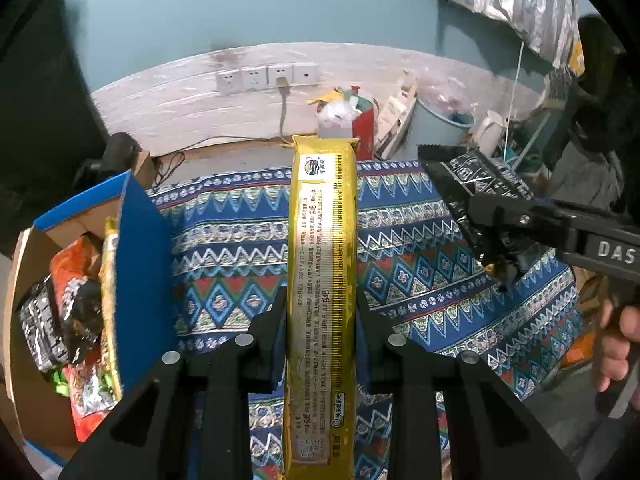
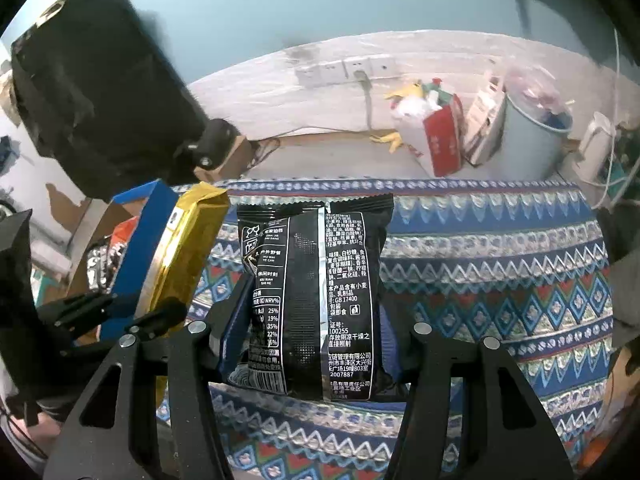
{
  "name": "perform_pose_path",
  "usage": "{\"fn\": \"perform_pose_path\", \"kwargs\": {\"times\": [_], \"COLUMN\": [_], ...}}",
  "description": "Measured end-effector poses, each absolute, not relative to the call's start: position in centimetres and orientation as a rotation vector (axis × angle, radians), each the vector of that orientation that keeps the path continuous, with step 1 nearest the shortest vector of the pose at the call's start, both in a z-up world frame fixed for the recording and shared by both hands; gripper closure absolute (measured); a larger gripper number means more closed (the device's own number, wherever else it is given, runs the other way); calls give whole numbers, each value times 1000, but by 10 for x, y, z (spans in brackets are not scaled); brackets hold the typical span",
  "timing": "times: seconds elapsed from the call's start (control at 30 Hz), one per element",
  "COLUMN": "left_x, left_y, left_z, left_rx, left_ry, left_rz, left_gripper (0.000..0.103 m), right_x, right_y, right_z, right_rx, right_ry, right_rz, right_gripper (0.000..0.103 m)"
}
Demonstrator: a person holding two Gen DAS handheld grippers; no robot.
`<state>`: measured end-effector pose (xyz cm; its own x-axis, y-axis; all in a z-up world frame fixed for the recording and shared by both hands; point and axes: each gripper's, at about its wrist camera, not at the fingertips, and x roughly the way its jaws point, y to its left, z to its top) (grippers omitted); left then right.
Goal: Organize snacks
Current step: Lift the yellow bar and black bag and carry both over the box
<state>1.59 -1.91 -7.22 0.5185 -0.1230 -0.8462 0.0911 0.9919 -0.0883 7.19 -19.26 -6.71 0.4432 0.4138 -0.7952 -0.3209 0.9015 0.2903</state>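
Observation:
My left gripper [image 1: 322, 316] is shut on a long gold snack packet [image 1: 322, 264] and holds it lengthwise above the patterned cloth; the packet also shows in the right wrist view [image 2: 180, 256]. My right gripper [image 2: 316, 320] is shut on a black snack bag [image 2: 316, 288] with white print; the bag also shows at the right of the left wrist view [image 1: 476, 188]. A cardboard box with blue flaps [image 1: 144, 248] stands at the left and holds several snack packets [image 1: 76, 300]. The gold packet hangs just right of the box's blue flap [image 2: 140, 248].
A blue, red and white patterned cloth [image 2: 500, 280] covers the table. Behind it lie a wall with sockets [image 1: 266, 78], a cable, a red bag [image 2: 444, 140], a pale blue bin [image 2: 532, 140] and a white kettle [image 1: 490, 130]. A dark object [image 2: 96, 88] hangs at the upper left.

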Motion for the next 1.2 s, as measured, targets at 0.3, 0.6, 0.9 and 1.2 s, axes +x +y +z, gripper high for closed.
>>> {"fn": "perform_pose_path", "kwargs": {"times": [0.3,0.6,0.9,1.2], "left_x": [1,-11,-24,-36], "left_y": [21,68,131,192], "left_z": [-55,-44,-41,-45], "left_rx": [-49,-101,-179,-269], "left_ry": [962,923,900,880], "left_rz": [-52,19,122,190], "left_gripper": [74,74,74,74], "right_x": [73,74,71,73], "right_y": [-150,-92,-35,11], "right_z": [-60,-52,-53,-58], "right_rx": [71,37,-6,-33], "right_ry": [1005,997,997,1002], "right_rz": [515,596,668,713], "right_gripper": [48,48,48,48]}}
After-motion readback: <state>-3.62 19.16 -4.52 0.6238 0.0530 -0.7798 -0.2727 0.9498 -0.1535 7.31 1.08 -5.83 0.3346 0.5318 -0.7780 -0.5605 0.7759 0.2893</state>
